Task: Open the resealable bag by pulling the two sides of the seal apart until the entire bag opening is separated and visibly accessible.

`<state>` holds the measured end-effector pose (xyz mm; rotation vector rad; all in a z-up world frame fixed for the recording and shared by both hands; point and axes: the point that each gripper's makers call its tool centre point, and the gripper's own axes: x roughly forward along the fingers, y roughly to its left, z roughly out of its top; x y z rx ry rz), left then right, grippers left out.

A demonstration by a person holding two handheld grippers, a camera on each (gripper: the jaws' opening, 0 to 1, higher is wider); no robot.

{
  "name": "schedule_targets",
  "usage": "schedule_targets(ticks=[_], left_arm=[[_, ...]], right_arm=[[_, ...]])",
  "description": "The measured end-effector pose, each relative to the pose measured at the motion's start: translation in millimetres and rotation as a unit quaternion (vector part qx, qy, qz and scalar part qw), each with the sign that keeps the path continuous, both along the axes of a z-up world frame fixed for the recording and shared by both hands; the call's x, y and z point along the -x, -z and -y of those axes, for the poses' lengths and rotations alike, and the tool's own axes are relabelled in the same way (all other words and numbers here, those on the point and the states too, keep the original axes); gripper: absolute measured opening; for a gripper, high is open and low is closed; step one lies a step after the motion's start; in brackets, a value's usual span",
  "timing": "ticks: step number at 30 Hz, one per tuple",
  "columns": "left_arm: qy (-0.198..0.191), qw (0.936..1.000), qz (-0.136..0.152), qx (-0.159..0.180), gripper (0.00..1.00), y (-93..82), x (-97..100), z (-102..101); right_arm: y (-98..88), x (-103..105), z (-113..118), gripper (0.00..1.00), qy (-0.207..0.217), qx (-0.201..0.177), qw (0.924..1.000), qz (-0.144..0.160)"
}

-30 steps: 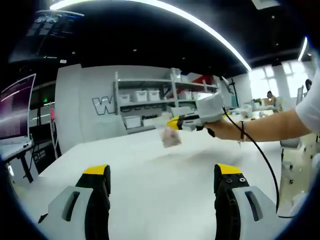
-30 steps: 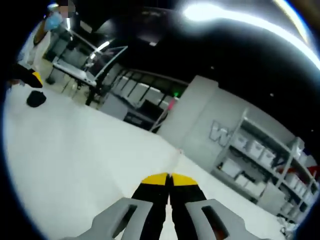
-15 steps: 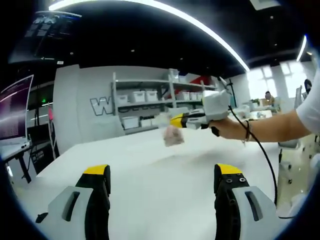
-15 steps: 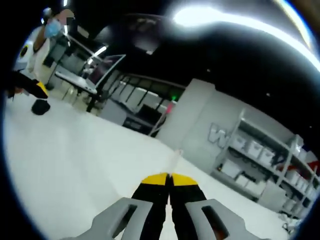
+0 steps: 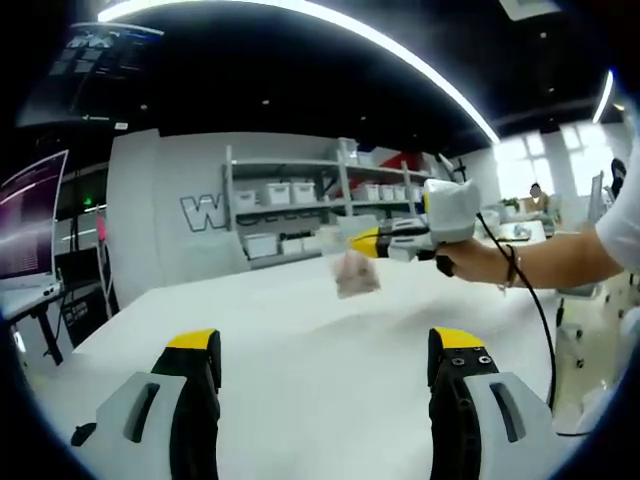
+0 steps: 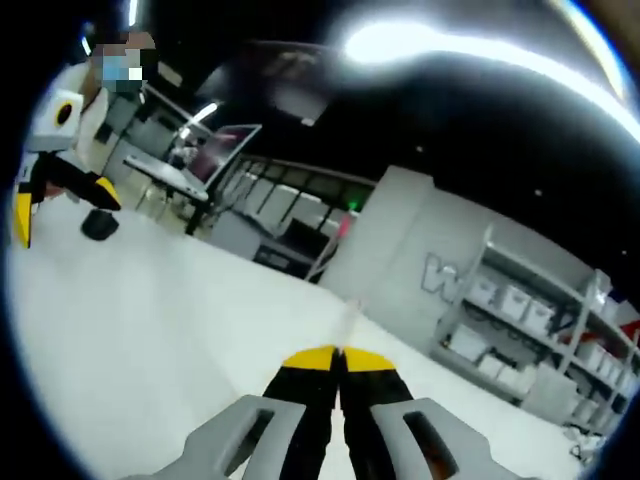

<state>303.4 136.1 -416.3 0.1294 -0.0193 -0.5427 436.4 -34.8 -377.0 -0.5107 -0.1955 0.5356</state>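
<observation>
While my right claw [image 6: 338,356] pinches shut on the bag [image 5: 355,270], that pouch hangs in mid-air above the white table [image 5: 300,340] — small, clear, something pale inside. From my left view I see it dangling off the yellow tips of that claw [image 5: 362,241], my hand [image 5: 470,262] behind it. My left claw [image 5: 325,350] sits low and near, jaws spread wide, holding nothing, touching nothing — well apart from the bag. In the right view a thin sliver of plastic [image 6: 348,318] pokes up past the closed tips.

Step in hand, as I judge it: bring the open claw across to the free lip of the seal. Best done slowly — catch one layer only, right at the strip, then pull straight away from the other claw so the seal peels along its whole length.
</observation>
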Motion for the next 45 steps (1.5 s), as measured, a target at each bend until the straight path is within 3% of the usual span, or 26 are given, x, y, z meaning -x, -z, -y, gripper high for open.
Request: schedule_targets(ticks=[12,45], left_arm=[[0.001,1.0,0.001,0.0,0.85,-2.1,1.4,3],[0.01,0.9999,0.005,0.0,0.85,-6.3,-1.1,8]], right_arm=[[-14.1,15,-7,0.0,-0.015,-0.01,0.9997,0.014],[-7.8,65,-13,0.0,-0.043,-0.021,0.9987,0.016]])
